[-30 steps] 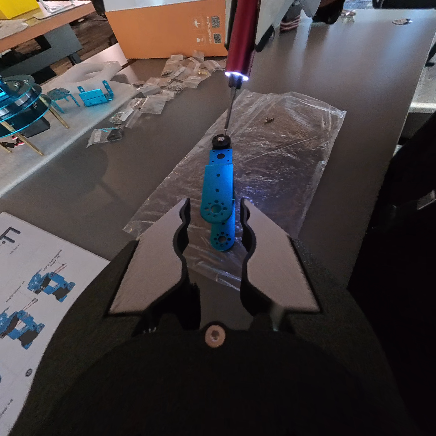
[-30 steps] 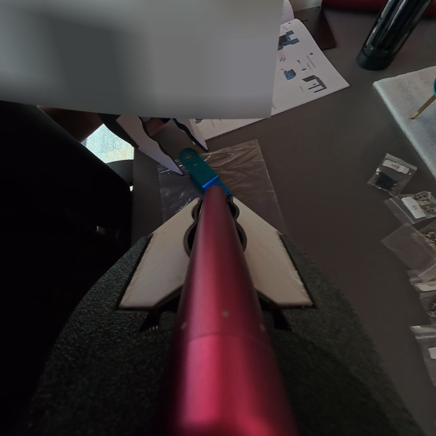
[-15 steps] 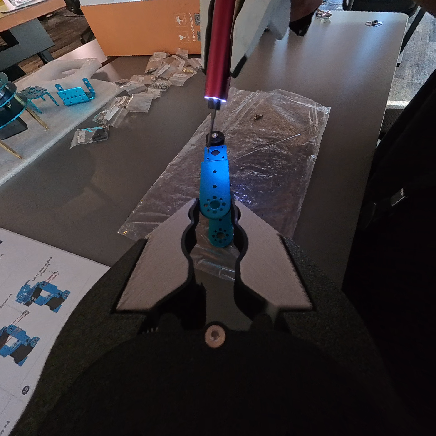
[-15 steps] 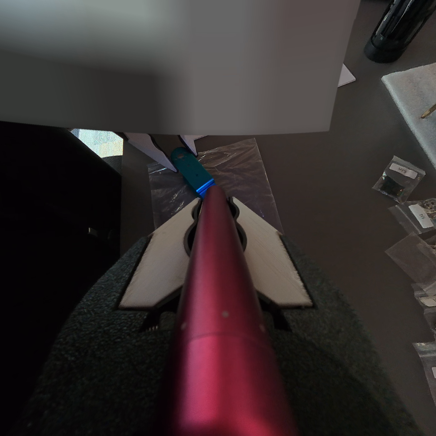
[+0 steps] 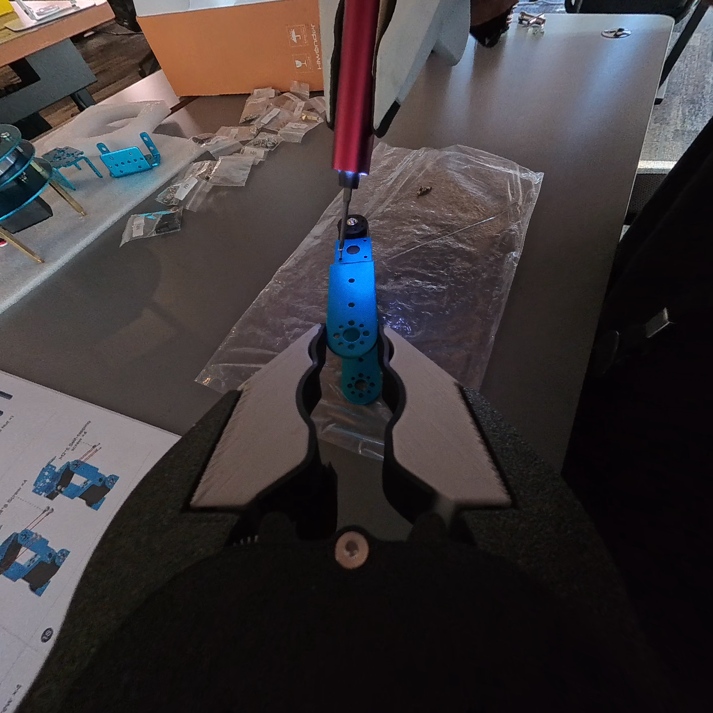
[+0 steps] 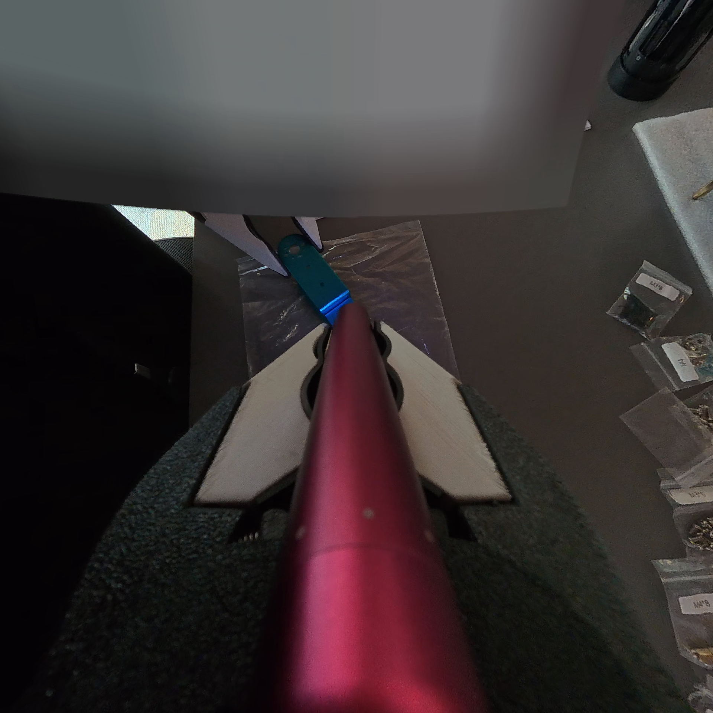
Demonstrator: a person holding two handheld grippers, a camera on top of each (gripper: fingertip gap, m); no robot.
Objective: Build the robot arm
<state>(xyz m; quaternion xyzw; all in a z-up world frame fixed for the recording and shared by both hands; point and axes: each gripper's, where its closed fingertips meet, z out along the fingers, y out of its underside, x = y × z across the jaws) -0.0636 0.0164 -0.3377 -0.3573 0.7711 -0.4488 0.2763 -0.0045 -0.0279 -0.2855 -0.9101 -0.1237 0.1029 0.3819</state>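
Firmly gripped by the left gripper (image 5: 350, 343), a blue servo bracket (image 5: 351, 304) was met at its far end by a red electric screwdriver (image 5: 353, 85), clamped in the right gripper (image 6: 352, 328); a screw there appeared to be mid-driving, calling next for steady downward pressure.

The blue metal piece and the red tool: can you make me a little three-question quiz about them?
1. True or false: the left gripper has its jaws shut on the blue bracket.
2. What does the right gripper hold? A) a small parts bag B) the red screwdriver C) the instruction sheet
3. Fill in: the blue bracket lies on a clear plastic ____ on the grey table.

Key: 1 true; 2 B; 3 bag. The screwdriver's lit tip touches the bracket's far end, beside a black round part.
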